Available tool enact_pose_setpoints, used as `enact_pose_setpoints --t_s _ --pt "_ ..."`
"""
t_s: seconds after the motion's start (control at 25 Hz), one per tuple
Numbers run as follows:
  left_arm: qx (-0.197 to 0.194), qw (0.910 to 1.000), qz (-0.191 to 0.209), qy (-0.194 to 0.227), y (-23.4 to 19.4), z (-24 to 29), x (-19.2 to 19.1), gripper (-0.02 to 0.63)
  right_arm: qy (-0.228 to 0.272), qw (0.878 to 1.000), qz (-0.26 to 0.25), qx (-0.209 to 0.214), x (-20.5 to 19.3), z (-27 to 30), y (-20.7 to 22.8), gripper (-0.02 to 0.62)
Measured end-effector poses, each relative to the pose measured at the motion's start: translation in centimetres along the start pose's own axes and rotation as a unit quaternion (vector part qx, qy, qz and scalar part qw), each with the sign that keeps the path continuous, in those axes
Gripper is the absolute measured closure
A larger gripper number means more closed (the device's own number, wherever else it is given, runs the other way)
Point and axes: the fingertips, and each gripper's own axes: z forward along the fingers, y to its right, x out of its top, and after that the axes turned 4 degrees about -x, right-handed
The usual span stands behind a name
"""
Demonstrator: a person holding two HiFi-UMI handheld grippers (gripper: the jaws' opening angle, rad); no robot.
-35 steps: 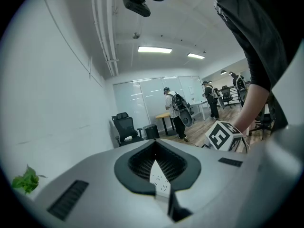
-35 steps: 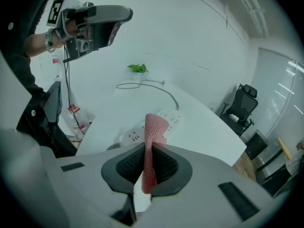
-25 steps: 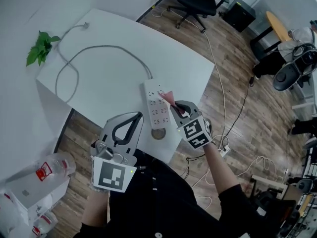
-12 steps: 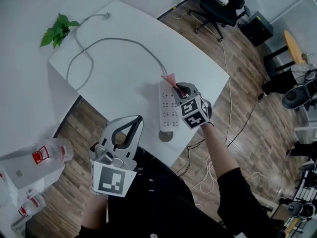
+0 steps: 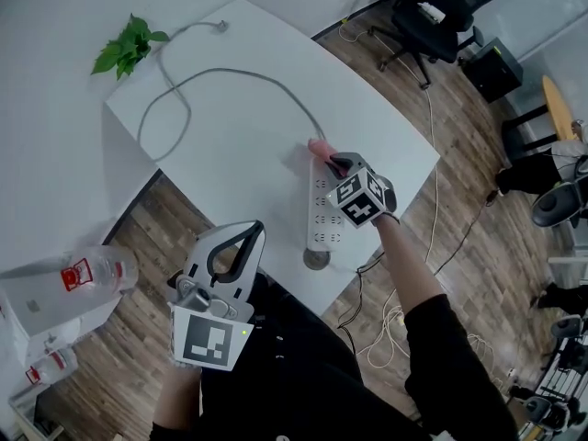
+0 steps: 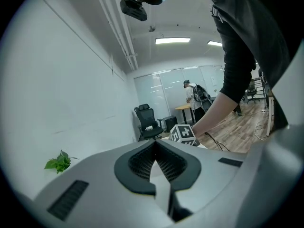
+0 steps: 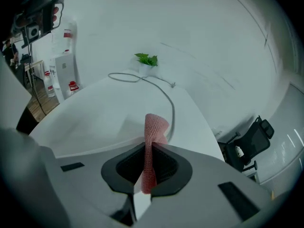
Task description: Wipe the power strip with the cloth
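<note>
1. Closest to the person, the left gripper (image 5: 254,231) is held low, off the near edge of the white table (image 5: 230,145). Its own view shows the jaws pressed together with nothing between them. It has no part in the wiping.
2. Just past the table edge lies the white power strip (image 5: 323,211), flat on the tabletop with its sockets facing up. It runs lengthwise away from the person.
3. The right gripper (image 5: 331,161) is over the far end of the strip. Its jaws pinch a pink cloth (image 7: 154,127), and a fold of the cloth stands out beyond the tips.
4. From the head view the cloth (image 5: 318,146) sits right where the grey cable (image 5: 248,76) enters the strip. I cannot tell whether it presses on the plastic or rides just above it.
5. My read is that a wiping stroke is under way, at the far end of its travel. The next move probably calls for drawing the cloth back along the sockets toward the near end, pressed down and gripped firmly.
6. Farther off, the cable loops across the table toward a small green plant (image 5: 129,46) at the wall. A black office chair (image 5: 441,7) stands on the wood floor beyond.
</note>
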Motion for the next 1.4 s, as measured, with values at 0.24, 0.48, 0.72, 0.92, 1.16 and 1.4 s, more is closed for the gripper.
enact_pose_setpoints --t_s 0.24,0.48,0.72,0.92,1.16,1.4 --pt "0.004 1.0 -0.004 0.004 -0.4 0.0 -0.2 0.592 -0.007 0.999 -0.022 0.028 -0.3 0.4 -1.7 0.545" --pt "-0.004 1.0 -0.004 0.005 0.0 0.4 -0.1 0.592 -0.002 0.999 -0.017 0.044 -0.5 0.1 -2.6 0.545" --pt "-0.017 0.9998 -0.001 0.007 0.8 0.8 0.2 0.592 0.006 0.998 -0.009 0.057 -1.0 -0.9 -3.8 0.545" --pt "-0.025 0.9996 0.001 0.011 1.4 1.0 0.6 0.592 0.012 0.997 -0.014 0.07 -1.3 -2.0 -5.4 0.545" --pt "-0.033 0.9993 0.002 0.018 2.0 1.0 0.8 0.592 0.018 0.996 -0.011 0.082 -2.0 -3.5 -7.7 0.546" --pt "-0.047 0.9986 0.006 0.023 3.0 1.2 1.1 0.592 0.022 0.996 -0.011 0.09 -2.6 -5.1 -10.0 0.546"
